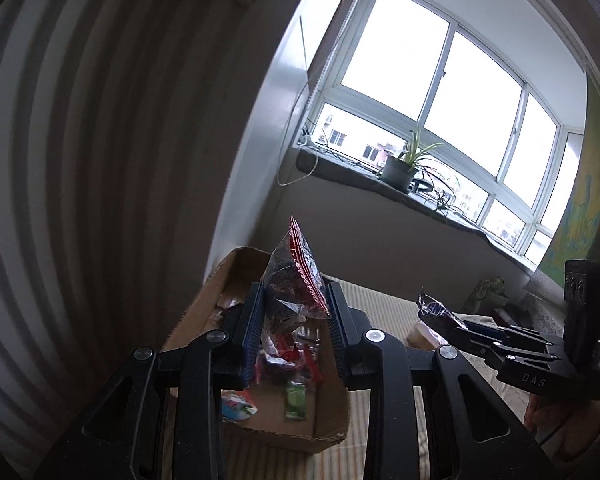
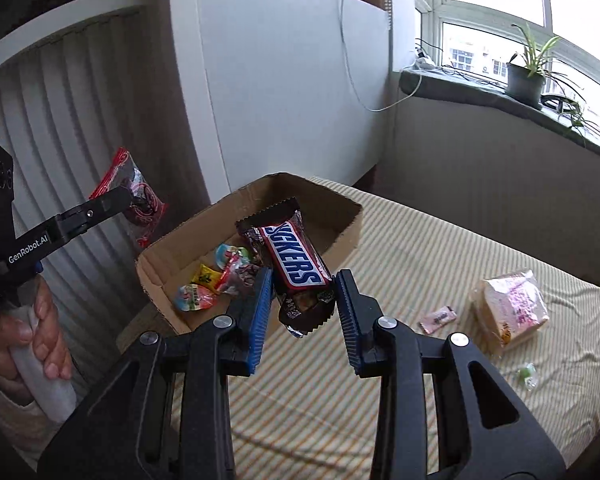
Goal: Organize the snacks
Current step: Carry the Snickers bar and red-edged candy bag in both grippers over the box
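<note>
- Striped yellow bedcover point(image 2: 400, 248) is the work surface, and a cardboard box point(image 2: 340, 204) stands open on it, close to a white ribbed wall panel point(image 2: 60, 120).
- Inside the box lie several small wrapped candies point(image 2: 204, 284), so the sorting seems partly done.
- Right gripper point(image 2: 302, 292) holds a Snickers bar point(image 2: 294, 260) between its blue pads, raised just above the near edge of the box.
- I judge the bar as light and rather stiff, with a smooth wrapper that can slide; the hold is near its lower end, and the middle would be safer.
- Left gripper point(image 1: 296, 320) is closed on a clear bag with red print point(image 1: 296, 280), lifted over the box.
- This bag looks soft and crinkly, very light, and its content could be crushed by a hard squeeze; taking it at the sealed top edge may be better.
- On the cover, well apart from the box, wait a pale wrapped pack point(image 2: 512, 304), a small pink sachet point(image 2: 438, 316) and a little green candy point(image 2: 526, 374).
- Behind, a wide window point(image 1: 440, 80) gives strong light, and a potted plant point(image 1: 400, 164) stands on the dark sill.
</note>
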### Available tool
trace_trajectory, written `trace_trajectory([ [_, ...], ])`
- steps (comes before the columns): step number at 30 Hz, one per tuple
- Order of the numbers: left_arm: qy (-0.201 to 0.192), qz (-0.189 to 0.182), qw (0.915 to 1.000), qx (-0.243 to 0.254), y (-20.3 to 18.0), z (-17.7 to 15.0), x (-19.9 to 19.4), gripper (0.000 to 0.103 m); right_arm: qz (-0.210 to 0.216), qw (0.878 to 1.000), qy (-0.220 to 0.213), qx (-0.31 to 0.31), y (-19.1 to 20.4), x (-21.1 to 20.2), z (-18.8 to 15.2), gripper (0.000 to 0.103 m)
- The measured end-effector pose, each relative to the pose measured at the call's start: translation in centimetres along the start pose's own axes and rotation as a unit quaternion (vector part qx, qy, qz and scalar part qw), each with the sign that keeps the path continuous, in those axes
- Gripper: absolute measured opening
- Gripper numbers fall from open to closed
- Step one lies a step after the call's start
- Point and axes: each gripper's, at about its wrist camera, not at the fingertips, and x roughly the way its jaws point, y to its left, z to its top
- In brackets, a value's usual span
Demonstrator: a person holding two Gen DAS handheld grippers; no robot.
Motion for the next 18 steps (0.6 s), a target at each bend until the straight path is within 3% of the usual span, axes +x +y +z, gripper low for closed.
trace_trajectory([
  [7,0.005,0.003,0.9999,-0.012,1.5,-0.3,0.2,0.029,0.012,1.000,0.008,-0.026,2.8,2.4,1.3,0.034],
  [18,0.029,-0.010,0.9994,-0.014,1.8,-0.9,2.2,0.029,0.024,0.999,0.021,-0.026,2.4,5.4,2.2,0.034],
])
